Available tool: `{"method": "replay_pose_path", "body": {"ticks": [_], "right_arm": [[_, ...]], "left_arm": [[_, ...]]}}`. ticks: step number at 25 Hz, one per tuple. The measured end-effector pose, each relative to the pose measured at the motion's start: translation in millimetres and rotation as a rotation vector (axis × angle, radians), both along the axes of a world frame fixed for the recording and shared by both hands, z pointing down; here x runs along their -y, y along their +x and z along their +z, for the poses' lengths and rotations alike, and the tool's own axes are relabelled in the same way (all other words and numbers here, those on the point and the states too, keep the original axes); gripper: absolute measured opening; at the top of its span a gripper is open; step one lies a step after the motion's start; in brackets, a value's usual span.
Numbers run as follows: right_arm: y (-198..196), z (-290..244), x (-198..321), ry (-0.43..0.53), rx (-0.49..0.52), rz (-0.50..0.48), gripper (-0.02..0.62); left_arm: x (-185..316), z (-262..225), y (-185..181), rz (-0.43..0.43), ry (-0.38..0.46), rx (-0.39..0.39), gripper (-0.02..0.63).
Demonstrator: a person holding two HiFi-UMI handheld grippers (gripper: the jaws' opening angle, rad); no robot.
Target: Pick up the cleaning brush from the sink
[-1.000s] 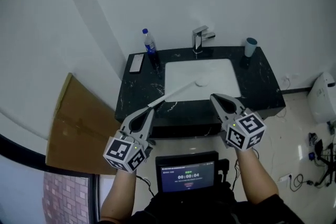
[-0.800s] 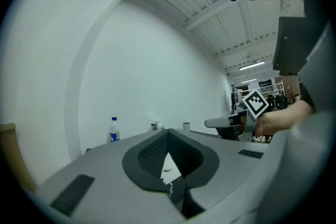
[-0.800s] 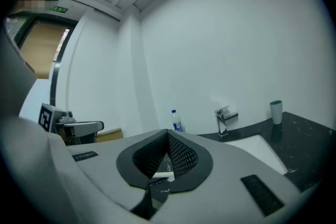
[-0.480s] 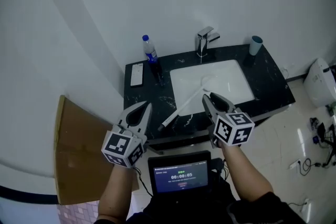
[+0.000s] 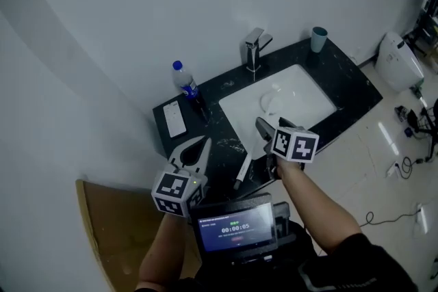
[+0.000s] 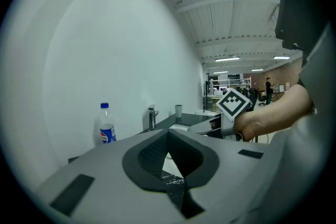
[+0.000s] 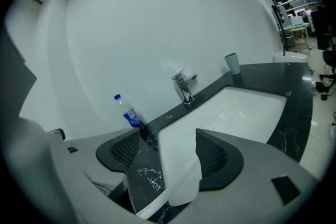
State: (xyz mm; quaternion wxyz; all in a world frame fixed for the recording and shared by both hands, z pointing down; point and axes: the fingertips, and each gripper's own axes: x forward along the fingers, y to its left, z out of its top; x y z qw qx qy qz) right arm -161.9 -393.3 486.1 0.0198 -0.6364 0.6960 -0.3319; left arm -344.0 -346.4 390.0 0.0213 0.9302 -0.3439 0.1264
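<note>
The cleaning brush is white with a long handle. Its head lies in the white sink, and its handle runs down-left across the black counter to the front edge. My right gripper hangs over the handle at the sink's front left corner. Its jaws are opening wide. In the right gripper view the white handle sits between the pads of the right gripper, untouched by either. My left gripper is shut and empty above the counter's front left. In the left gripper view, the left gripper has its tips meeting.
A blue-capped bottle and a flat white remote stand on the counter's left. The chrome faucet and a grey cup are at the back. Cardboard leans at the lower left, and a white toilet stands at the right.
Both grippers moved forward and down toward the counter. The right gripper went from shut to wide open and now straddles the brush handle. The brush has not moved.
</note>
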Motion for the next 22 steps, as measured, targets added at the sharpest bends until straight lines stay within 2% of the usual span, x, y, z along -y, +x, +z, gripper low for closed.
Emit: {"method": "replay_pose_path", "body": {"ticks": [3,8,14,21,22], "right_arm": [[-23,38,17,-0.130,0.025,0.080,0.336],[-27,105,33,-0.370,0.005,0.206,0.336],[-16,143,57,-0.487,0.044,0.367,0.325],[-28,183,74,-0.647,0.095,0.418,0.325],[-27,186,73,-0.666,0.109,0.445,0.273]], "left_arm": [[16,12,-16,0.087,-0.029,-0.006,0.008],[31,33,-41,0.138,-0.083,-0.053,0.008],[56,63,-59,0.133,-0.138,-0.068,0.008],[92,89,-55,0.116,-0.192,-0.089,0.008],[95,92,-55,0.117,-0.202,-0.094,0.008]]}}
